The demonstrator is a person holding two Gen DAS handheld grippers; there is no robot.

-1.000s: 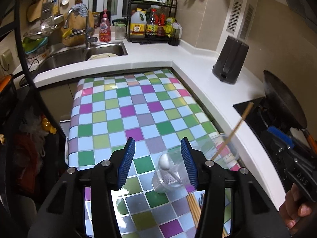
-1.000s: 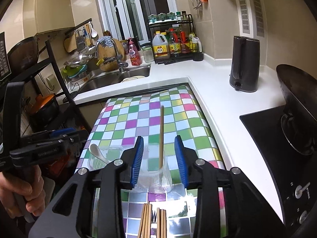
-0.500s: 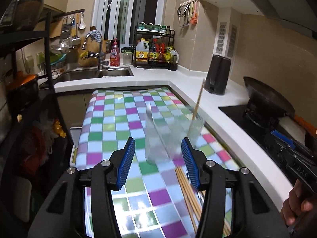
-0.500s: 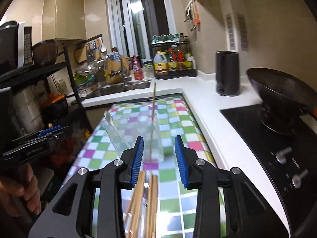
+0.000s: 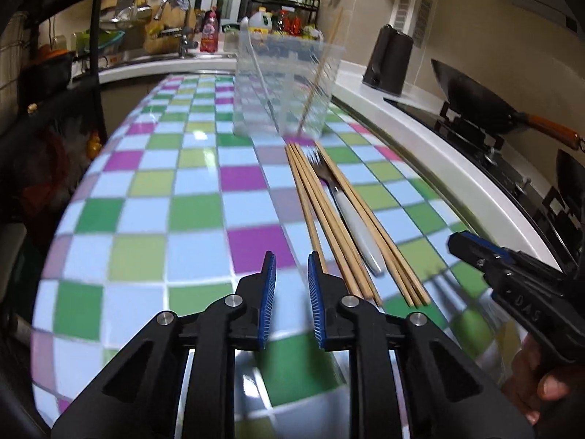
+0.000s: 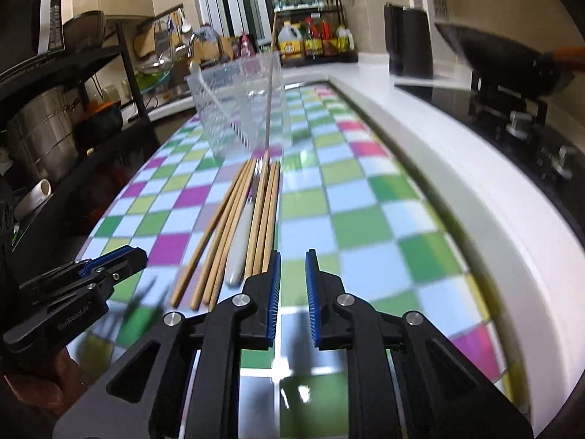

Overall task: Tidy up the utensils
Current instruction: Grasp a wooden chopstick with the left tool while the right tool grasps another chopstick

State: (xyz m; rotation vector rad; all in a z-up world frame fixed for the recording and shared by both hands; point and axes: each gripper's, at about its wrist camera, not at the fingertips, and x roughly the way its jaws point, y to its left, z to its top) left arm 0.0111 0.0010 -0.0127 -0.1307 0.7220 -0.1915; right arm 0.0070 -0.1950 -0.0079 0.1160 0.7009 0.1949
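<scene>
Left wrist view: chopsticks (image 5: 331, 216) just right of empty, narrowed jaws.

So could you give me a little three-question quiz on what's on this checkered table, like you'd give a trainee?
1. True or false: the fork lies among the chopsticks.
2. What stands in the clear tub? A) a spoon and one chopstick B) a knife C) nothing
3. Is anything between the pads of the left claw or the right claw?

Key: 1. True. 2. A. 3. No; both have just been closing, a narrow gap remains, and nothing is gripped.
</scene>
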